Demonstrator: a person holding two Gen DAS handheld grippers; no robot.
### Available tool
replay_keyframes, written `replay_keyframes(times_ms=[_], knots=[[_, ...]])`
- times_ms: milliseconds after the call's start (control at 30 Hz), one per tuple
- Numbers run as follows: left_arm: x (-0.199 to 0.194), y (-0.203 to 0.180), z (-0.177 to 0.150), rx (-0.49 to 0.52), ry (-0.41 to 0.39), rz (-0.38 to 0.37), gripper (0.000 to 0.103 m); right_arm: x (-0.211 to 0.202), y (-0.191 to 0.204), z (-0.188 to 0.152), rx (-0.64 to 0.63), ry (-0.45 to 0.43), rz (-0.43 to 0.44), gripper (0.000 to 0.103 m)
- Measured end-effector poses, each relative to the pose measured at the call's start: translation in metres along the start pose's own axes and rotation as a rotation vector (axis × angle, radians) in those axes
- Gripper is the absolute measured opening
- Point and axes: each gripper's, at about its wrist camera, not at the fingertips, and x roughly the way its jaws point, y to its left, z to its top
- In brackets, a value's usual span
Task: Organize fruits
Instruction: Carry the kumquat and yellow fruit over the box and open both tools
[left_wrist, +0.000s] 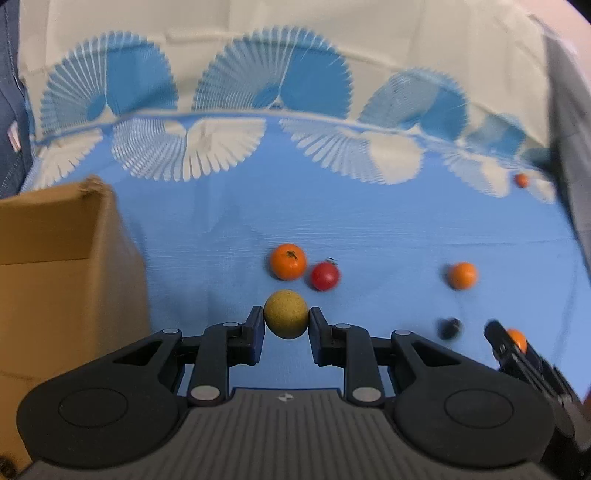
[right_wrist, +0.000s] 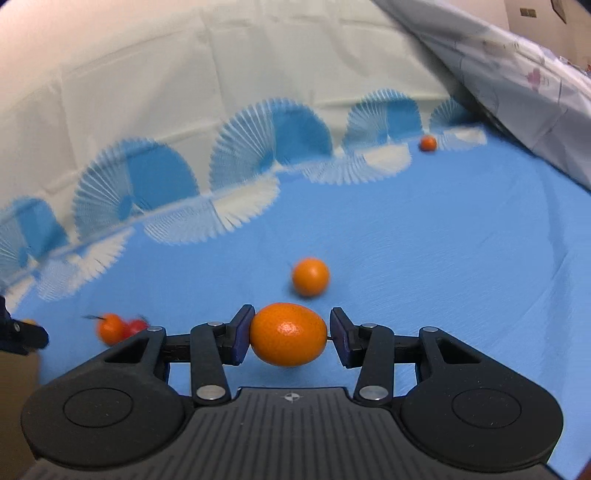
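My left gripper is shut on a yellow-green round fruit above the blue cloth. Beyond it lie an orange touching a red tomato, another orange to the right, a dark fruit, and a small orange far right. My right gripper is shut on an oval orange; it also shows at the right edge of the left wrist view. Ahead of it lie an orange, a far small orange, and an orange with a tomato at left.
An open cardboard box stands at the left of the left gripper. The blue and white patterned cloth covers the surface. A grey floral sheet hangs at the right.
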Motion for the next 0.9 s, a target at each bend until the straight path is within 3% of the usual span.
replay_keyframes(times_ms=[267,500,700,900], knots=[[-0.119,0.022,-0.058,0.004,-0.055,-0.019,0.028,-0.125,0.035,0.010,-0.111,-0.029,0.194,0.046],[-0.206,0.068,-0.128,-0.023,-0.069,0.032,0.028,-0.213,0.074,-0.014,-0.184,0.070,0.370,0.047],[-0.257,0.104,-0.191,-0.076,-0.057,0.085,0.028,-0.263,0.106,-0.038,-0.260,0.144,0.492,0.047],[-0.279,0.135,-0.236,-0.154,-0.047,0.097,0.028,-0.298,0.124,-0.050,-0.301,0.142,0.519,0.047]])
